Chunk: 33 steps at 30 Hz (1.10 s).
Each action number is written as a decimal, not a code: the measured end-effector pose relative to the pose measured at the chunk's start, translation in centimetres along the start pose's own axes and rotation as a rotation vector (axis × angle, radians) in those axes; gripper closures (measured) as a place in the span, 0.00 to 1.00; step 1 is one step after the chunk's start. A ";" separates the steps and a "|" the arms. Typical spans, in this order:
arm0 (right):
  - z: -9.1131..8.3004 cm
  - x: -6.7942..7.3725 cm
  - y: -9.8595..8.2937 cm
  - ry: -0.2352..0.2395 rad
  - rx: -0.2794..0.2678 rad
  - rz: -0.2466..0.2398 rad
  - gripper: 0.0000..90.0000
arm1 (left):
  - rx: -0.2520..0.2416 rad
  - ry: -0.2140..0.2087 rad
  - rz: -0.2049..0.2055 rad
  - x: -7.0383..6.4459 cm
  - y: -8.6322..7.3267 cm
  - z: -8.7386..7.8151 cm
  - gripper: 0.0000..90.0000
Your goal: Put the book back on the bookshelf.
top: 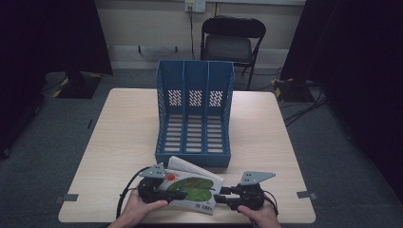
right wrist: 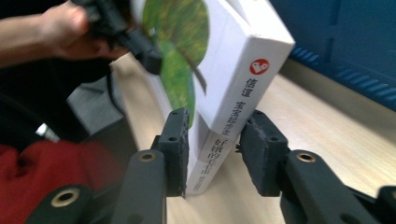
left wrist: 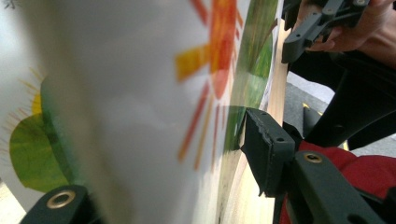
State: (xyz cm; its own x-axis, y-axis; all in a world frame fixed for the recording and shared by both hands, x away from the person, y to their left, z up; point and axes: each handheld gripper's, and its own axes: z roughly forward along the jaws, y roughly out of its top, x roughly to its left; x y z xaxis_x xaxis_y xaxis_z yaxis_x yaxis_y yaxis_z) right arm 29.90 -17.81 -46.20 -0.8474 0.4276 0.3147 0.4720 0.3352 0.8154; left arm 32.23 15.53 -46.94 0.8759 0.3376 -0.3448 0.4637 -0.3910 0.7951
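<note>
My glossy white picture book (top: 190,190) (green leaf, orange sun) lies just before the slotted blue plastic file rack (top: 195,111); my left gripper (top: 177,194) clamps its cover, my right gripper (right wrist: 212,144) pinches its spine.

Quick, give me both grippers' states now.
Left gripper: jaws closed on the book cover.
Right gripper: jaws straddle the book's spine end; grip cannot be told.
</note>
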 end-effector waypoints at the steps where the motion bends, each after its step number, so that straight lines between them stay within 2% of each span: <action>1: 0.0 0.0 0.0 -0.005 0.003 -0.006 0.69 | -0.001 -0.002 -0.003 0.1 0.0 0.0 0.68; 4: 0.9 0.0 0.2 -0.022 0.025 -0.018 0.69 | -0.016 -0.020 0.000 0.2 0.1 0.1 0.72; 7: 1.5 -0.4 0.3 -0.036 0.030 0.001 0.67 | -0.017 -0.018 -0.009 0.3 0.1 0.1 0.72; 9: 1.6 -0.2 0.5 -0.047 0.032 -0.006 0.67 | -0.016 -0.002 -0.020 0.5 0.1 0.0 0.69; 11: 1.5 0.1 0.6 -0.058 0.041 -0.037 0.69 | -0.016 0.014 -0.023 0.5 0.1 0.0 0.58; 13: 1.4 0.3 0.7 -0.068 0.039 -0.045 0.71 | -0.019 0.031 -0.032 0.6 0.2 -0.1 0.57; 15: 1.1 0.5 0.9 -0.094 0.026 -0.057 0.73 | -0.021 0.064 -0.023 0.5 0.3 -0.3 0.55; 19: 0.7 1.3 1.5 -0.137 0.021 -0.124 0.77 | -0.030 0.093 -0.028 0.7 0.2 -0.8 0.53; 23: 0.8 1.5 1.4 -0.125 0.027 -0.138 0.77 | -0.028 0.101 -0.040 0.8 0.1 -0.8 0.49; 26: 1.1 1.6 1.3 -0.108 0.020 -0.129 0.72 | -0.020 0.098 -0.035 1.0 0.1 -0.8 0.48; 27: 1.5 1.8 1.3 -0.109 0.027 -0.133 0.70 | -0.024 0.093 -0.042 1.0 0.1 -0.8 0.47; 28: 2.5 2.1 1.4 -0.137 0.061 -0.158 0.69 | -0.025 0.093 -0.043 1.0 0.1 -0.8 0.47; 31: 3.4 2.1 1.6 -0.146 0.088 -0.177 0.73 | -0.024 0.095 -0.045 1.0 0.1 -0.8 0.46; 33: 3.2 2.0 1.5 -0.141 0.085 -0.175 0.74 | -0.019 0.108 -0.040 1.0 0.1 -0.9 0.46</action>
State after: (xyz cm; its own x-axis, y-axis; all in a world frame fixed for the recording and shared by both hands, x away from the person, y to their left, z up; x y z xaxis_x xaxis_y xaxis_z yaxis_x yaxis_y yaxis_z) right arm 29.67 -13.76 -45.84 -0.8787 0.4676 0.0962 0.3447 0.4818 0.8056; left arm 33.01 16.61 -46.76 0.8371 0.4427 -0.3214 0.4941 -0.3595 0.7916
